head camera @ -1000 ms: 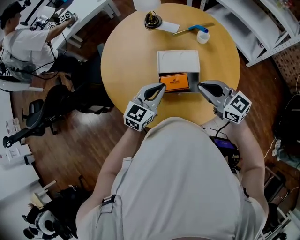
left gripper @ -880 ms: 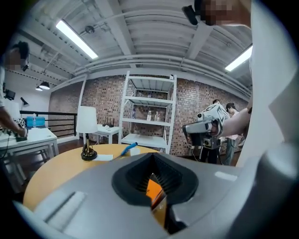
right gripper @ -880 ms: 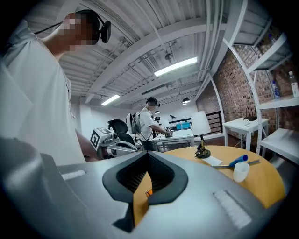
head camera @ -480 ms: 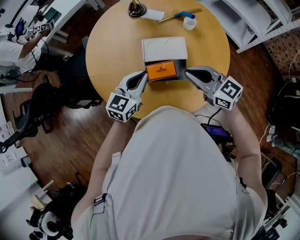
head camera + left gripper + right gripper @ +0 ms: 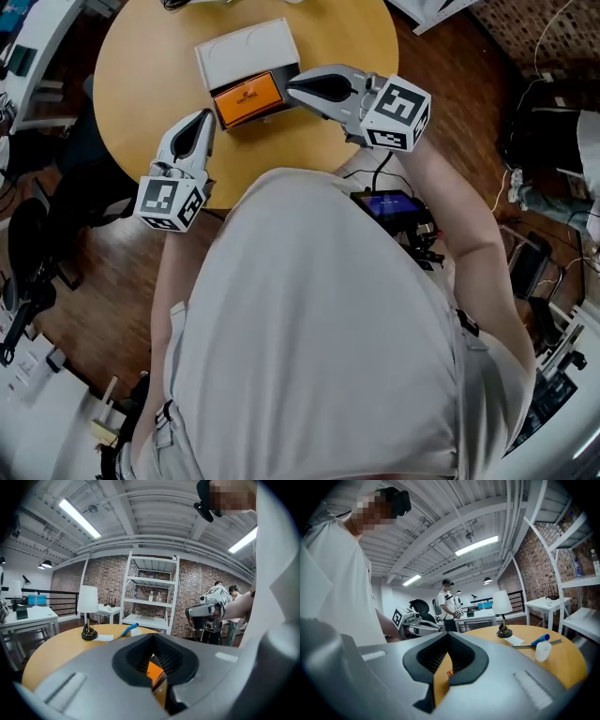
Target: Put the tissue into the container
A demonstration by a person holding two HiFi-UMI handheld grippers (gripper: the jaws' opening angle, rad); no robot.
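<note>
Head view: the orange tissue pack [image 5: 246, 97] appears to lie in the open white container [image 5: 246, 47] on the tabletop [image 5: 141, 75], and a sideways nudge from the right gripper [image 5: 294, 86], whose tip sits just beside the pack, could shove either askew. Both grippers' fingers are closed and empty; the left gripper [image 5: 201, 122] hangs back near the tabletop edge, pointing toward the container
</note>
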